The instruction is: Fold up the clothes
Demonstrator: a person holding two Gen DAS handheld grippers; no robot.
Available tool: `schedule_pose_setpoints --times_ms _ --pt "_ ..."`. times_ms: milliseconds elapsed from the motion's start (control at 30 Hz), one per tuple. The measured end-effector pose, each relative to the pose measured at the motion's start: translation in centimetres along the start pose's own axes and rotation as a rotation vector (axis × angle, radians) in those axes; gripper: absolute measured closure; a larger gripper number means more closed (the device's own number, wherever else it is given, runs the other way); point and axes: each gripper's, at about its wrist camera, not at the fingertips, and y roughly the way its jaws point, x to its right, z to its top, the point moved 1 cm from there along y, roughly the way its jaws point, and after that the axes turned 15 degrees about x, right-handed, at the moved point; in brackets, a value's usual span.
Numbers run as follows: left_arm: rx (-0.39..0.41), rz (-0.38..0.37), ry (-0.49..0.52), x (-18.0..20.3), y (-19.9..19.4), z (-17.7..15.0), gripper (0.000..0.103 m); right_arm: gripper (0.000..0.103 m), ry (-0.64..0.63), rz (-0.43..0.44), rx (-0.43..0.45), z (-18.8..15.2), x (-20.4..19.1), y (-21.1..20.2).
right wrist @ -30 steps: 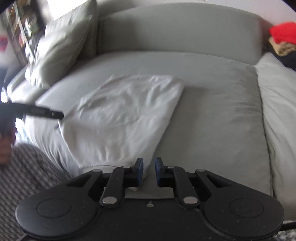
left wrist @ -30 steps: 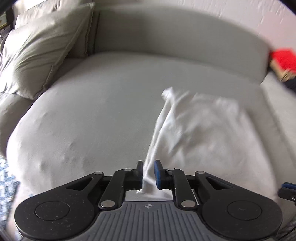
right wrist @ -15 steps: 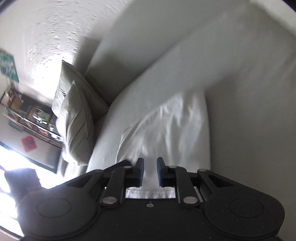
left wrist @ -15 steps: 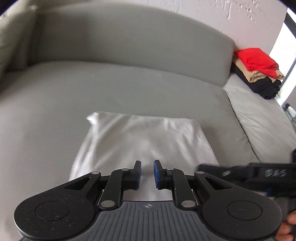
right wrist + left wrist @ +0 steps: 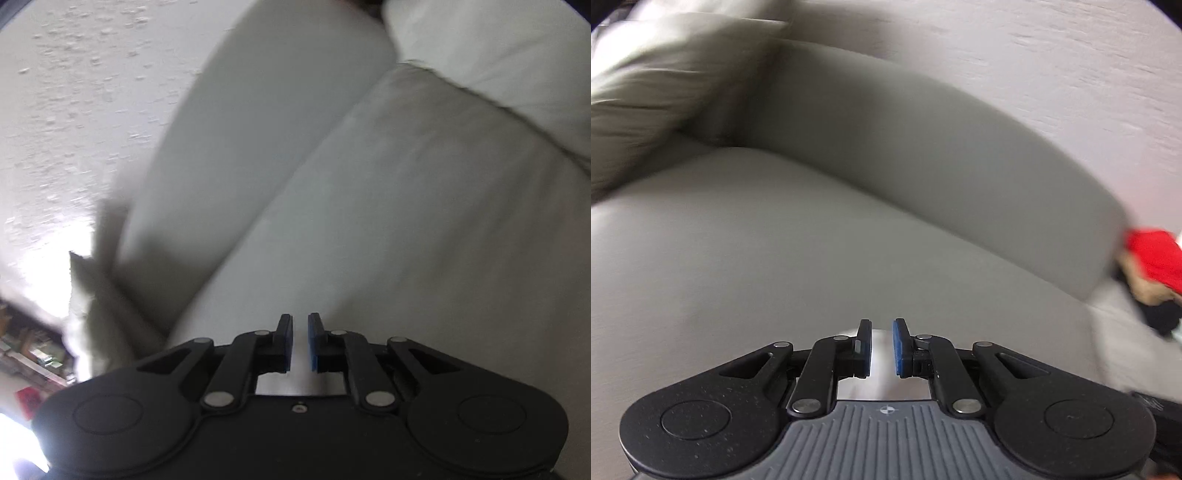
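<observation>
Both views are smeared with motion blur, so fine detail is hard to read. In the left wrist view the left hand-held gripper points across a grey sofa seat, with the curved sofa backrest running from 10 o'clock to 3 o'clock and a grey throw pillow at 10 o'clock. Its jaws stand a narrow gap apart. A pale, whitish surface shows in that gap and just under the fingers, perhaps white cloth, but I cannot tell whether the pads are pinching it. At 3 o'clock, at the end of the backrest, sits a stack of clothes: red on top, tan under it, black at the bottom.

In the right wrist view the scene is tilted. The right hand-held gripper is likewise parted by a slim gap, with nothing visibly between the pads; only a pale surface lies beneath them. The seat stretches away toward 1 o'clock, the backrest rises at 11 o'clock, and a second seat cushion lies at 1 o'clock.

The garment being worked on cannot be made out clearly in either view. Judging by the stack, several pieces look already folded and set aside. How far the current piece has got cannot be judged, nor whether more clothes wait out of view.
</observation>
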Motion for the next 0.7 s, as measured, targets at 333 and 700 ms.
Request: schedule_pose_setpoints --times_ms 333,700 --pt "-0.145 0.195 0.119 0.5 7.2 -2.7 0.091 0.103 -0.022 0.01 -0.167 -3.4 -0.5 5.5" --pt "-0.063 0.6 0.184 -2.2 2.9 -0.9 0.093 0.099 -0.129 -0.217 0.038 -0.5 0.4 0.1"
